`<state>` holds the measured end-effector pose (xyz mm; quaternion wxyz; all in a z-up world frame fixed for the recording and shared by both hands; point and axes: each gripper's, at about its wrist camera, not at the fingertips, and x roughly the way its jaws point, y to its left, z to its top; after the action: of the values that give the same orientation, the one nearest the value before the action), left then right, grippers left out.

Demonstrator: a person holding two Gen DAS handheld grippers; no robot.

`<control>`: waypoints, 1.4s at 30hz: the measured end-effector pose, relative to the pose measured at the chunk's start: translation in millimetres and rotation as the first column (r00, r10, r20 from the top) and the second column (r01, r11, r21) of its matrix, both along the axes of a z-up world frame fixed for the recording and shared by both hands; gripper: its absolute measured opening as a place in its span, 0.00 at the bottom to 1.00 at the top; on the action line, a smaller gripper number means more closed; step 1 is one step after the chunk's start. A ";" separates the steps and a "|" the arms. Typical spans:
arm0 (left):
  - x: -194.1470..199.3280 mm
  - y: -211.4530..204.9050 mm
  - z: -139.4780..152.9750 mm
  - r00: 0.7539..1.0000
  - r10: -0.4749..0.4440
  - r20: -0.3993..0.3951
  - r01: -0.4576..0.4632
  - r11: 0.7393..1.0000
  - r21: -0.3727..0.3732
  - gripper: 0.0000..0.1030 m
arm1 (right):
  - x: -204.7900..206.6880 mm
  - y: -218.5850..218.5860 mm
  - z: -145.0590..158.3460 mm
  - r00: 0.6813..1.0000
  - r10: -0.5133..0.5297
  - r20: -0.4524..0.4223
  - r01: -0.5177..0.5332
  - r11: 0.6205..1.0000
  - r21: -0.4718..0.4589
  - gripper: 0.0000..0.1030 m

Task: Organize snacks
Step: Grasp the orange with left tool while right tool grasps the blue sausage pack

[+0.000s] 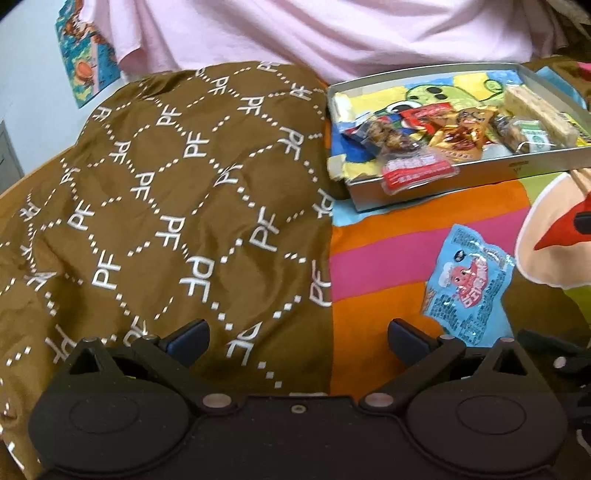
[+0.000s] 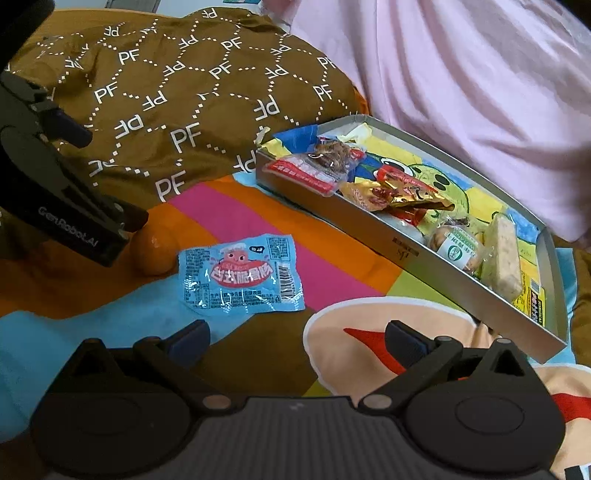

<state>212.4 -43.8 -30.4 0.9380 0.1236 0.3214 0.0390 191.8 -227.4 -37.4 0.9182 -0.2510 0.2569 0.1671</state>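
A light-blue snack packet point(image 1: 469, 284) point(image 2: 240, 275) with a pink cartoon lies flat on the striped sheet, outside the tray. The silver tray point(image 1: 480, 171) point(image 2: 369, 232) holds several wrapped snacks: a red-labelled packet point(image 2: 303, 173), a gold wrapper point(image 2: 399, 195), a green-labelled cookie point(image 2: 454, 247) and a pale bar point(image 2: 502, 258). My left gripper point(image 1: 299, 336) is open over the brown cloth's edge, with the blue packet ahead to its right. My right gripper point(image 2: 297, 338) is open and holds nothing, just short of the blue packet.
A brown quilted cloth point(image 1: 166, 184) point(image 2: 184, 92) printed "PF" bulges at the left. A small orange fruit point(image 2: 153, 251) sits left of the packet, beside the left tool's black housing point(image 2: 66, 218). A person in a pink shirt point(image 1: 295, 29) point(image 2: 480, 92) sits behind the tray.
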 end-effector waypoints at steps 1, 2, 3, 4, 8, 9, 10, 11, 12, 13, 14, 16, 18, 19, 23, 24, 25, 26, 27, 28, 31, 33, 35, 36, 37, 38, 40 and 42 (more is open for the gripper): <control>0.0 -0.7 0.6 1.000 -0.012 0.002 0.012 1.000 -0.003 0.99 | 0.8 -0.6 -0.8 1.000 0.001 0.000 -0.001 1.000 0.005 1.00; 0.0 -1.4 1.1 1.000 -0.023 0.004 0.023 1.000 -0.004 0.99 | 1.1 -0.6 -1.7 1.000 0.003 -0.001 -0.003 1.000 0.008 1.00; -0.2 -2.2 1.4 0.999 -0.034 0.007 0.034 0.999 -0.003 0.99 | 2.1 -0.9 -2.9 1.000 0.006 -0.002 -0.005 1.000 0.011 1.00; -0.8 -3.3 1.8 0.999 -0.045 0.011 0.045 0.999 -0.001 0.99 | 3.1 -1.1 -4.3 1.000 0.009 -0.003 -0.009 1.000 0.013 1.00; -2.3 -4.0 2.8 0.997 -0.070 0.010 0.070 0.997 -0.024 0.99 | 6.4 -1.8 -8.2 1.000 0.018 -0.010 -0.018 1.000 0.018 1.00; -2.9 -3.2 3.4 0.997 -0.079 0.010 0.079 0.996 -0.041 0.99 | 7.2 -2.6 -8.5 1.000 0.022 -0.012 -0.021 1.000 0.023 1.00; -4.0 -2.5 4.4 0.995 -0.095 0.008 0.096 0.993 -0.063 0.99 | 7.7 -3.2 -8.6 1.000 0.024 -0.012 -0.024 0.999 0.026 1.00; -4.9 -2.2 5.0 0.994 -0.111 0.006 0.111 0.991 -0.081 0.99 | 8.3 -3.5 -8.6 0.999 0.030 -0.012 -0.030 0.999 0.030 1.00; -5.8 -1.8 5.6 0.992 -0.127 0.005 0.127 0.987 -0.098 0.99 | 8.7 -3.8 -8.6 0.999 0.037 -0.012 -0.037 0.999 0.033 1.00; -7.5 -1.4 6.4 0.990 -0.143 0.008 0.143 0.983 -0.117 0.99 | 9.0 -3.7 -8.8 0.999 0.045 -0.012 -0.044 0.998 0.035 1.00; -8.9 -1.1 7.0 0.987 -0.160 0.011 0.160 0.977 -0.137 0.99 | 9.2 -3.5 -9.4 0.998 0.055 -0.013 -0.054 0.998 0.036 1.00; -9.4 -1.8 6.3 0.981 -0.192 -0.001 0.189 0.968 -0.168 0.99 | 10.2 -2.9 -10.6 0.997 0.075 -0.015 -0.075 0.996 0.038 1.00; -7.7 -3.5 3.9 0.977 -0.213 -0.026 0.205 0.962 -0.181 0.94 | 12.4 -2.3 -11.1 0.995 0.095 -0.018 -0.094 0.995 0.045 1.00; -6.1 -3.6 2.5 0.975 -0.218 -0.042 0.207 0.961 -0.186 0.92 | 14.1 -2.4 -11.1 0.994 0.104 -0.021 -0.102 0.993 0.051 1.00; -0.3 0.6 -0.4 0.976 -0.208 -0.065 0.190 0.957 -0.220 0.81 | 18.2 -1.4 -11.2 0.990 0.140 -0.023 -0.139 0.988 0.072 1.00; 1.5 2.1 -0.7 0.976 -0.205 -0.070 0.184 0.955 -0.233 0.81 | 18.6 -0.6 -11.5 0.988 0.156 -0.020 -0.154 0.985 0.074 1.00; 2.9 3.9 -1.0 0.976 -0.204 -0.074 0.180 0.952 -0.247 0.79 | 19.0 0.6 -11.7 0.985 0.172 -0.016 -0.170 0.983 0.074 1.00; 4.1 5.0 -1.2 0.976 -0.205 -0.078 0.179 0.950 -0.257 0.75 | 19.3 2.3 -11.9 0.983 0.181 -0.013 -0.180 0.981 0.073 1.00; 5.3 5.6 -1.6 0.975 -0.207 -0.083 0.179 0.948 -0.264 0.73 | 20.0 4.2 -12.0 0.982 0.189 -0.011 -0.188 0.980 0.072 1.00; 6.2 5.7 -2.3 0.974 -0.209 -0.090 0.179 0.947 -0.267 0.68 | 20.7 6.3 -11.8 0.980 0.196 -0.009 -0.195 0.978 0.073 1.00; 9.7 7.8 -4.8 0.971 -0.216 -0.101 0.177 0.937 -0.300 0.63 | 22.7 11.7 -12.0 0.979 0.204 -0.004 -0.203 0.976 0.076 1.00; 11.5 8.0 -6.8 0.969 -0.222 -0.110 0.175 0.929 -0.327 0.59 | 25.9 15.0 -13.4 0.980 0.200 -0.005 -0.199 0.977 0.075 1.00; 13.6 5.7 -9.4 0.965 -0.230 -0.122 0.178 0.925 -0.335 0.54 | 30.8 17.7 -15.4 0.981 0.191 -0.012 -0.190 0.979 0.076 1.00; 14.1 4.5 -10.6 0.964 -0.235 -0.126 0.182 0.925 -0.335 0.52 | 33.3 18.2 -16.3 0.982 0.187 -0.017 -0.185 0.979 0.080 1.00; 14.8 3.0 -12.1 0.962 -0.240 -0.132 0.186 0.925 -0.331 0.49 | 35.9 18.2 -17.4 0.983 0.183 -0.023 -0.180 0.980 0.086 1.00; 15.1 2.2 -13.2 0.961 -0.242 -0.135 0.187 0.926 -0.326 0.46 | 38.2 18.1 -18.4 0.983 0.181 -0.030 -0.178 0.980 0.093 1.00; 16.4 2.1 -15.3 0.960 -0.241 -0.142 0.185 0.927 -0.325 0.44 | 41.8 16.7 -19.9 0.983 0.181 -0.041 -0.175 0.978 0.113 1.00; 17.4 3.7 -16.7 0.961 -0.236 -0.142 0.178 0.927 -0.331 0.42 | 45.3 15.0 -20.3 0.982 0.182 -0.056 -0.173 0.976 0.132 1.00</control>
<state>229.8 -40.0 -47.1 0.9117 0.0088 0.3917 -0.1236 237.2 -212.5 -57.7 0.9045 -0.2085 0.2531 0.2728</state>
